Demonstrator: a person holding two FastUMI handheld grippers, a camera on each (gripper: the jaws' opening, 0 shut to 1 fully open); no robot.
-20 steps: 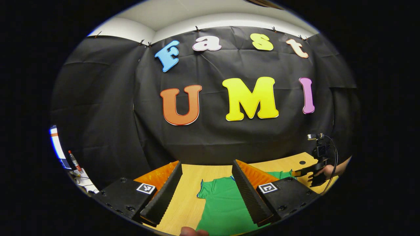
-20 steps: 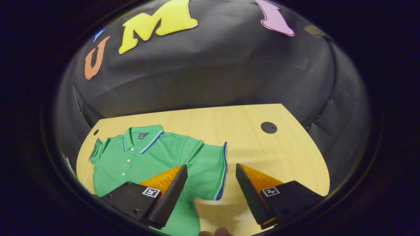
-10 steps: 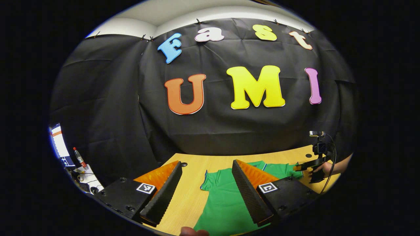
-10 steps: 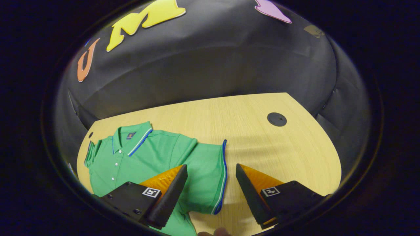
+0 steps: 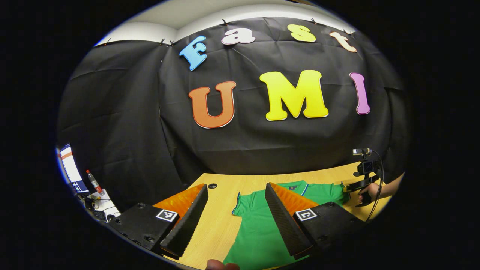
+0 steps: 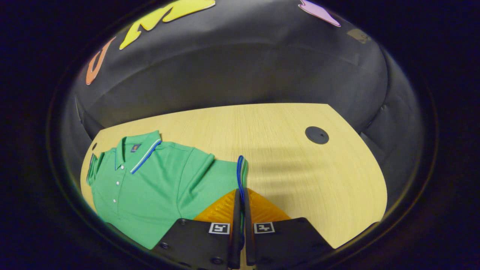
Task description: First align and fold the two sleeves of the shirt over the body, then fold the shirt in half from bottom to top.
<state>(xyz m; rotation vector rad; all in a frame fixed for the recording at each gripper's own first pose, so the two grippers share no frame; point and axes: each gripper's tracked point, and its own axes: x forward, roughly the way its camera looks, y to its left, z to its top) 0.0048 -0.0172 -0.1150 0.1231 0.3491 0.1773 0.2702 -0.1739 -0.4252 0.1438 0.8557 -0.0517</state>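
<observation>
Sleeve-folding is the step in hand. Your right gripper (image 6: 240, 210) is clamped on the blue-trimmed cuff of the right sleeve (image 6: 221, 174), while the green shirt (image 6: 150, 187) lies flat, collar up, on the wooden table (image 6: 300, 168). Your left gripper (image 5: 234, 217) hangs with its fingers apart above the left sleeve (image 5: 243, 200). Next, I judge, you carry the pinched cuff inward across the body and lay it square.
</observation>
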